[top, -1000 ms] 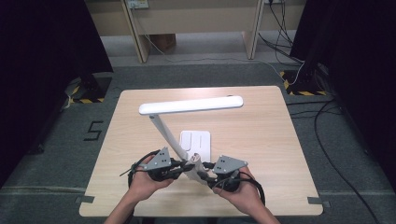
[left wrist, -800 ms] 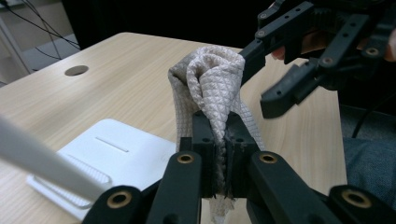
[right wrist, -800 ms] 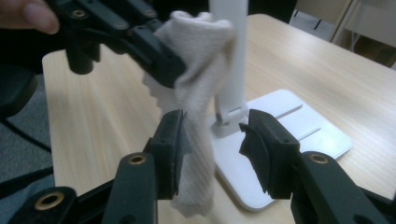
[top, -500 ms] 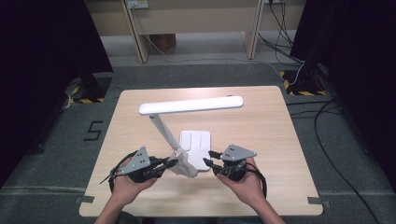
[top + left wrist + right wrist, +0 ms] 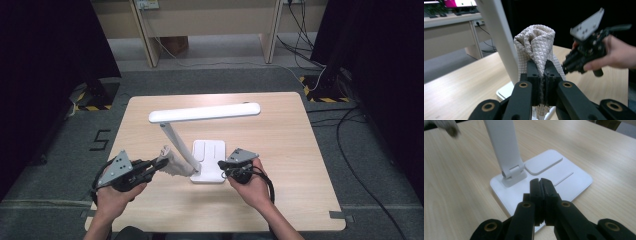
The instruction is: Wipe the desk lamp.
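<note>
- Grey carpet surrounds a pale wooden worktop (image 5: 280,150), with dark curtains at both sides and wooden furniture legs at the far end of the room.
- On the worktop stands a white desk lamp (image 5: 205,112); its long flat head lies level across the middle, and a slanted arm runs down to a flat white base (image 5: 212,152) near the person's edge.
- The left gripper (image 5: 159,164) is at the lamp's left, lifted off the worktop, its jaws pinching a cream quilted cloth (image 5: 172,162).
- In the left gripper view the cloth (image 5: 536,47) bunches up above the closed jaws and sits just beside the lamp arm (image 5: 496,37); whether it touches the arm I cannot tell.
- The right gripper (image 5: 223,167) is at the base's right front corner, held in the person's right hand (image 5: 250,187).
- Its jaws have just been closing and now stand pressed together with nothing between them.
- In the right gripper view those jaws point at the base (image 5: 571,176), close to the hinge (image 5: 511,173) where the arm meets it.
- The two grippers are apart, one on each side of the lamp arm.
</note>
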Action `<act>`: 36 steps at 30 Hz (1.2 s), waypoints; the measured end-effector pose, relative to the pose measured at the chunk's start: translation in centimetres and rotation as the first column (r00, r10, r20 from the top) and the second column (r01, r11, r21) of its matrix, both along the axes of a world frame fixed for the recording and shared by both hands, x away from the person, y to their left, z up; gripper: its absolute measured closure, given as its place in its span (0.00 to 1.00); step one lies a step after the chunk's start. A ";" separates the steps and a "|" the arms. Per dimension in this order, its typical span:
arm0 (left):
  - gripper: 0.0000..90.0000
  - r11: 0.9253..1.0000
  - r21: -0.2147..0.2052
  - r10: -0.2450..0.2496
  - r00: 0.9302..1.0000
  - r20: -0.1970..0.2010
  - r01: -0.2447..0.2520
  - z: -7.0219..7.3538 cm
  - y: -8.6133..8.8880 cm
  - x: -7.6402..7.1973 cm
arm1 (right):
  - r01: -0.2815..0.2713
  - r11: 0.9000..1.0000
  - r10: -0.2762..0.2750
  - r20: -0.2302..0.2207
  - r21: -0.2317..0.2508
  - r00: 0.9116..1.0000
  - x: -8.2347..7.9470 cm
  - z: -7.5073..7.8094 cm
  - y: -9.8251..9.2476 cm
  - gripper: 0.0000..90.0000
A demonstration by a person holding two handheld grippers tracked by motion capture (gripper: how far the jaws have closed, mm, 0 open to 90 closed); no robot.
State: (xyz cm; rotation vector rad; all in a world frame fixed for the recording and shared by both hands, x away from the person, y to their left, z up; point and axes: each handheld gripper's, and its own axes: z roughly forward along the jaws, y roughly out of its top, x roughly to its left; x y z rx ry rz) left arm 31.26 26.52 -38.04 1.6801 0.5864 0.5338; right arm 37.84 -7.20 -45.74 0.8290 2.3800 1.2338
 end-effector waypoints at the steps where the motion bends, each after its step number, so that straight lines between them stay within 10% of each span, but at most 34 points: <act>1: 0.95 1.000 -0.005 0.004 1.000 0.005 -0.004 0.3 0.2 0.0 | 0.000 1.000 0.000 -0.008 -0.004 1.000 0.2 -0.3 0.1 1.00; 36: 0.95 0.984 -0.073 0.173 0.975 0.136 -0.165 6.5 3.9 1.8 | -0.013 0.998 0.007 -0.102 -0.057 0.995 2.2 -4.5 3.0 1.00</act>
